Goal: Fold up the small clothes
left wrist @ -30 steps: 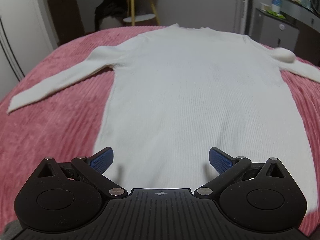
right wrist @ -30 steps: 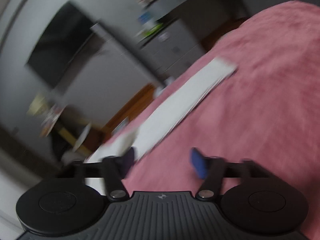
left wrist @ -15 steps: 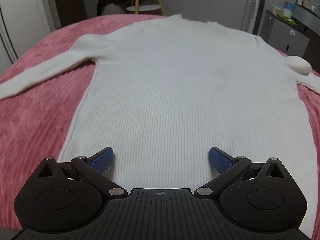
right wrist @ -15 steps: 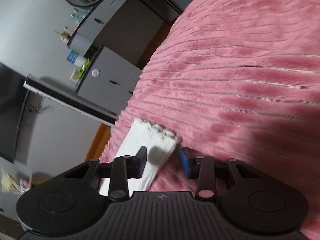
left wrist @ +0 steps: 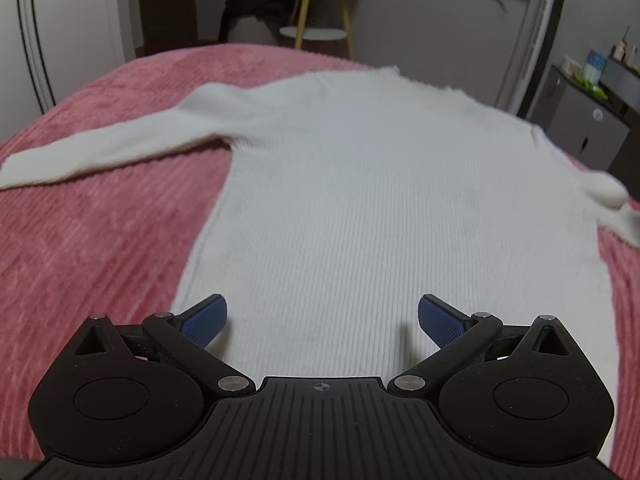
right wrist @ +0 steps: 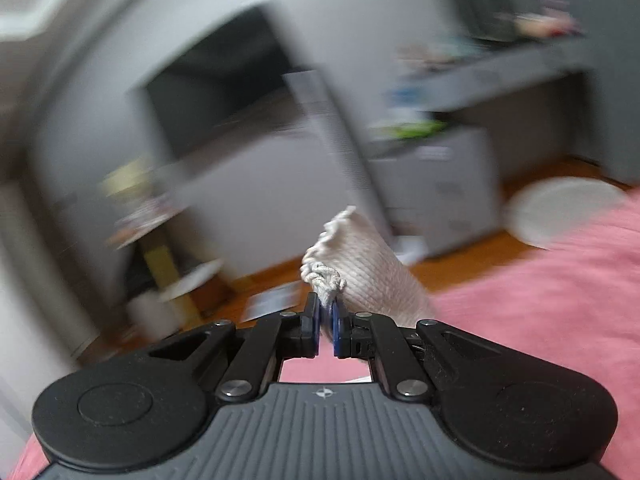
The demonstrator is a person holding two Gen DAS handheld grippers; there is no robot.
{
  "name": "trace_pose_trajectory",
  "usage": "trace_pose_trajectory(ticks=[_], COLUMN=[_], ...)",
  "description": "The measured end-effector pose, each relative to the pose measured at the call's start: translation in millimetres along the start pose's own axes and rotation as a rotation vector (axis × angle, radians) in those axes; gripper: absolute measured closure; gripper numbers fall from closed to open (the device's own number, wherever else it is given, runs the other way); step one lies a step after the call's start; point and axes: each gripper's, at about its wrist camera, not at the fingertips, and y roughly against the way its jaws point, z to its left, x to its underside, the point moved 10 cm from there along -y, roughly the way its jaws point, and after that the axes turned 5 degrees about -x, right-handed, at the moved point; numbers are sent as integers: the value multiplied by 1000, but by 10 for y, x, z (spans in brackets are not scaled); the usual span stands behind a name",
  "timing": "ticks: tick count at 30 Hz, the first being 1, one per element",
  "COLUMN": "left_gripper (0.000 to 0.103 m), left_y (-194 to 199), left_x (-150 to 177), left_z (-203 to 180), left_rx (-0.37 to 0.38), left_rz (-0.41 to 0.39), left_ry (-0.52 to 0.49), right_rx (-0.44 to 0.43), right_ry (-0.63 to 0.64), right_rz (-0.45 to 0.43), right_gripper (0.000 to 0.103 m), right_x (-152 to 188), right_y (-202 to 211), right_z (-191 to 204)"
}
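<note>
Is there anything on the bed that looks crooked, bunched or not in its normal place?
One thing: the white ribbed knit sweater lies flat on the pink corduroy bedspread, but near its right shoulder the fabric is bunched into a rounded lump. The right gripper has its jaws shut on that sleeve's frilled cuff, lifted off the bed.

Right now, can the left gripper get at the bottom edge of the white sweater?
Probably yes. The left gripper is open and empty over the lower part of the white sweater, which lies flat on the pink bedspread with nothing over it. The hem itself is hidden behind the gripper.
</note>
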Motion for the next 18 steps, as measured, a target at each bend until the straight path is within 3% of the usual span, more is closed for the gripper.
trace_pose_trajectory(ticks=[4,6,8,14,18], left_gripper=[0,0,0,0,0], left_y=[53,40,20,-189,-424], left_x=[-216,-315,-400,-655,-711], left_z=[43,1,-91,-606,-1042], left_rx=[16,36,74,169,261], left_rz=[-41,-38,-28,-23,35], left_ry=[11,2,-10,-64,-81], right_rx=[-153,-146,-84,175,228], right_ry=[75,131,154,12,53], right_rz=[80,140,218,216,219], right_gripper=[97,91,85,85,85], right_x=[627,1033,1403,1772,1794], right_y=[-220,-362,-440,-147,-104], right_z=[1088,1421,1567,1004,641])
